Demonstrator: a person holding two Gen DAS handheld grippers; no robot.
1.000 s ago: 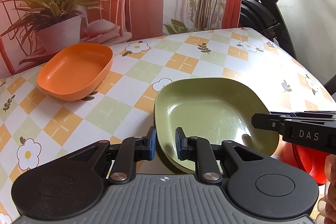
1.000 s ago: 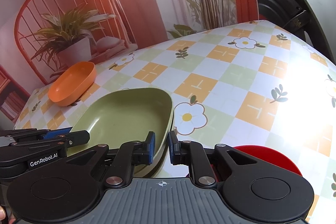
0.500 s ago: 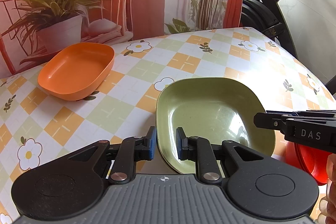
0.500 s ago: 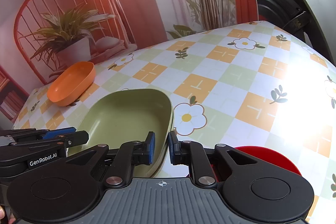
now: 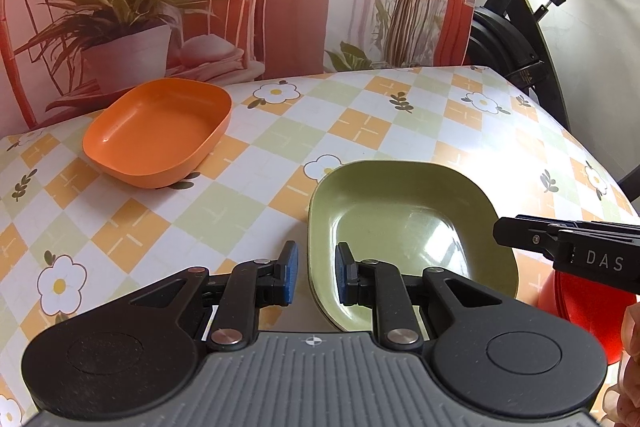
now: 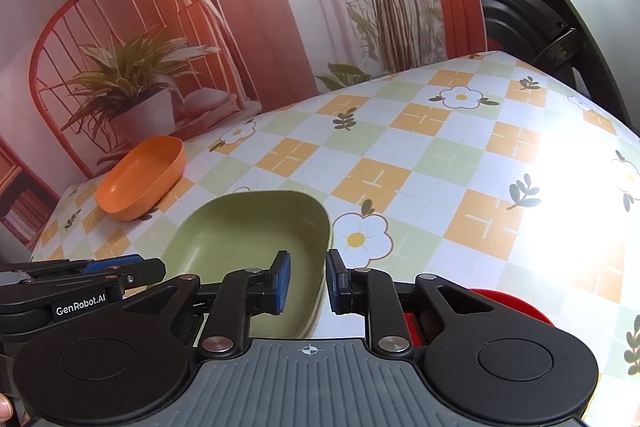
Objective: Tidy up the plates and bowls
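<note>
The left tongs (image 5: pixel 313 273) are open, one pad on each side of the green plate's (image 5: pixel 400 227) near left rim and not squeezing it, and the right tongs (image 6: pixel 307 281) are open the same way over its right rim. The orange bowl (image 5: pixel 158 137) sits alone at 10 o'clock on the flowery worktop (image 5: pixel 360 123), well apart, with lots of bare cloth between. A red dish (image 5: pixel 580 301) peeks out at 4 o'clock, just beside the green plate.
</note>
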